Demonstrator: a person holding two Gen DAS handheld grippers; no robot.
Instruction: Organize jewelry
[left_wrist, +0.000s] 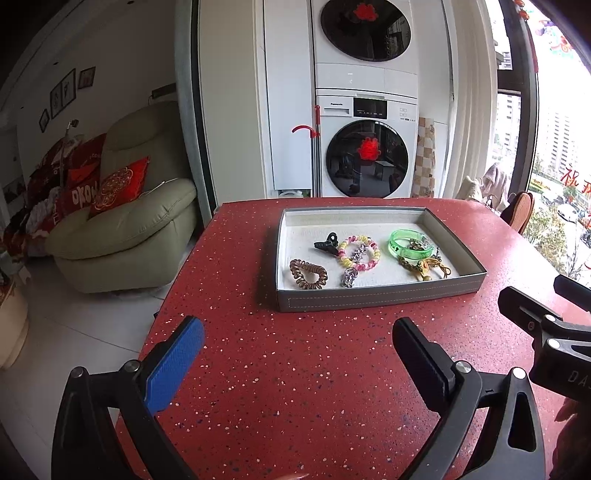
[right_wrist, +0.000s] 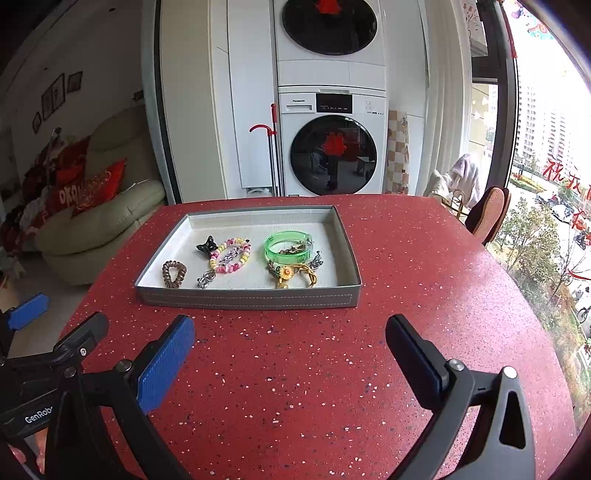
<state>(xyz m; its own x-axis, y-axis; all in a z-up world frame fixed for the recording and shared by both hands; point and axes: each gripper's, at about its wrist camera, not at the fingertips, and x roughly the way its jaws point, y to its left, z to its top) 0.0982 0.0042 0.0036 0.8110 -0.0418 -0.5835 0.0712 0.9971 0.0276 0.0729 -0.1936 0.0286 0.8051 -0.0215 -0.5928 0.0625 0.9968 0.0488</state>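
From the left wrist camera, the left gripper (left_wrist: 297, 347) hangs over the red speckled table (left_wrist: 295, 387) with its jaws spread wide and nothing between them. Ahead of the jaws, slightly toward the right finger's side, sits a grey tray (left_wrist: 376, 297). All the jewelry lies inside it: a brown spiral hair tie (left_wrist: 308, 274) nearest the left finger's side, a black claw clip (left_wrist: 328, 242) beyond it, a pink and yellow beaded bracelet (left_wrist: 357, 253) in the middle with a silver piece (left_wrist: 348, 277) just in front of it, and a green bangle (left_wrist: 410, 243) off past the right finger, resting by a tangle of gold-coloured chains (left_wrist: 424, 267). Part of the right gripper (left_wrist: 546, 332) shows to the outside of the right finger.

From the right wrist camera, the right gripper (right_wrist: 290, 343) also has its jaws wide apart and empty above the table. The tray (right_wrist: 251, 298) lies ahead and toward the left finger's side, holding the same pieces. Part of the left gripper (right_wrist: 55, 347) shows outside the left finger. A white washing machine (right_wrist: 332, 144) stands beyond the table's far edge.
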